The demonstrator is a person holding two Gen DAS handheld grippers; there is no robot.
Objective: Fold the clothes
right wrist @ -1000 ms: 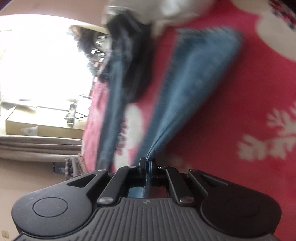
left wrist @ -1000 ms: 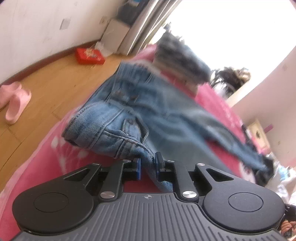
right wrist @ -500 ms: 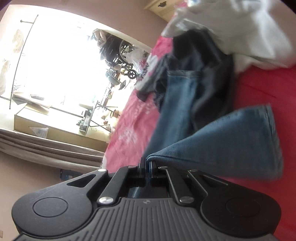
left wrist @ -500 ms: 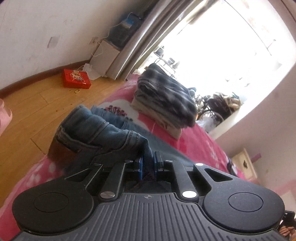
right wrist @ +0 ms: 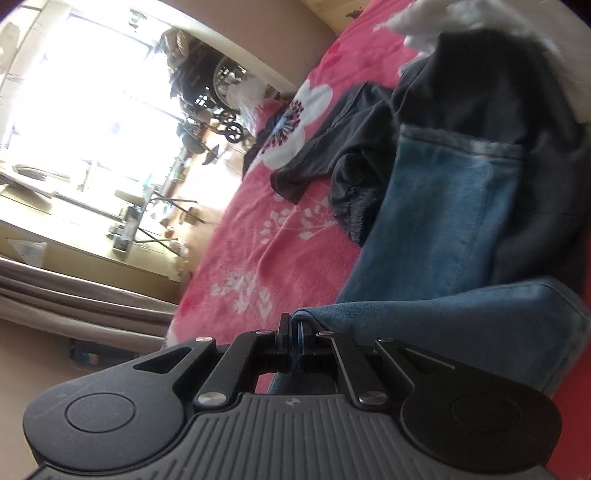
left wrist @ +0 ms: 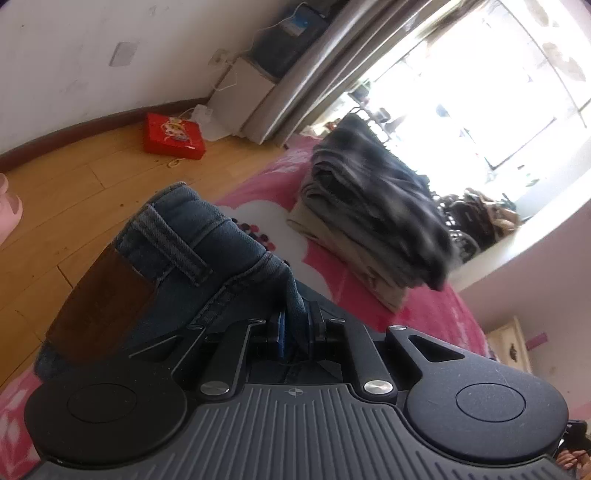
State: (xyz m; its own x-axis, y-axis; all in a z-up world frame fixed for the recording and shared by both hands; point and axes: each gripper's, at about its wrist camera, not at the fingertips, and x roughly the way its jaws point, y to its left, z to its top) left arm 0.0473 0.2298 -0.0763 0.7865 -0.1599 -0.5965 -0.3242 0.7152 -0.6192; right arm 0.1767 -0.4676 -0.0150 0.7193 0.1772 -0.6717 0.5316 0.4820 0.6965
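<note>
A pair of blue jeans (left wrist: 192,251) is held up over the pink flowered bed cover (left wrist: 436,314). My left gripper (left wrist: 295,321) is shut on the waistband, whose brown leather patch (left wrist: 103,306) faces the camera. My right gripper (right wrist: 293,328) is shut on the hem end of one trouser leg (right wrist: 443,317), which bends away to the right. The other leg (right wrist: 443,221) lies flat on the cover beyond it.
A folded stack of dark and beige clothes (left wrist: 376,218) sits on the bed ahead in the left wrist view. A dark garment (right wrist: 491,110) and white cloth (right wrist: 443,14) are heaped by the jeans leg. A red box (left wrist: 173,136) lies on the wooden floor.
Both grippers have swung across the bed with the jeans. The waistband has bunched up close to the left gripper, and the trouser leg has doubled over at the right gripper.
</note>
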